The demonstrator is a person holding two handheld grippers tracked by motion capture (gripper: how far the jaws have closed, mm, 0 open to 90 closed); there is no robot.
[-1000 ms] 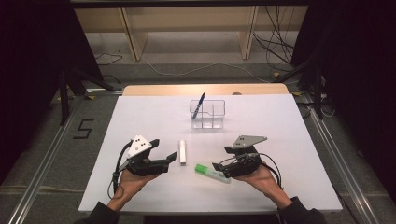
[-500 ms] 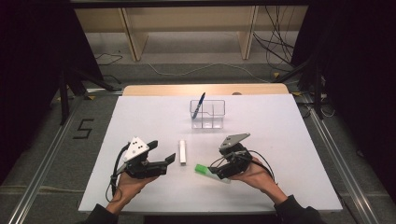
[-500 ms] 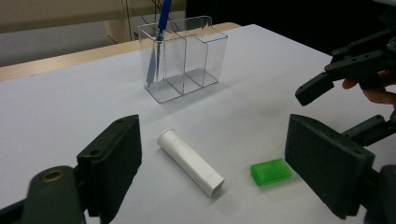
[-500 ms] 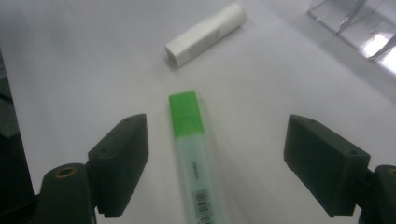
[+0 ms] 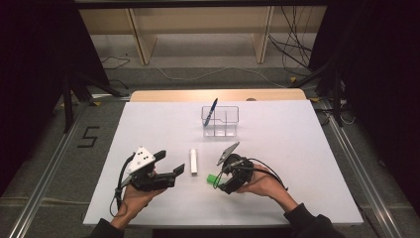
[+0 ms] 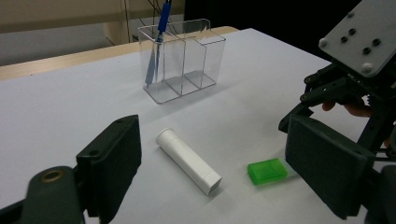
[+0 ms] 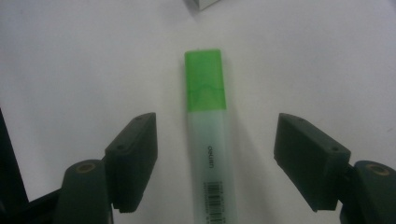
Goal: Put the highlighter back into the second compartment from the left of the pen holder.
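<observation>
On highlighter (image 7: 209,140) barrel: "deli"

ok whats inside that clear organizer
A blue pen leans in the left end compartment of the clear organizer. The other two compartments look empty. Nothing covers its inside.

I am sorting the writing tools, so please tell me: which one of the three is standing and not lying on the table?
The blue pen: it leans upright in the clear organizer, while the green-capped highlighter and white marker lie flat.
</observation>
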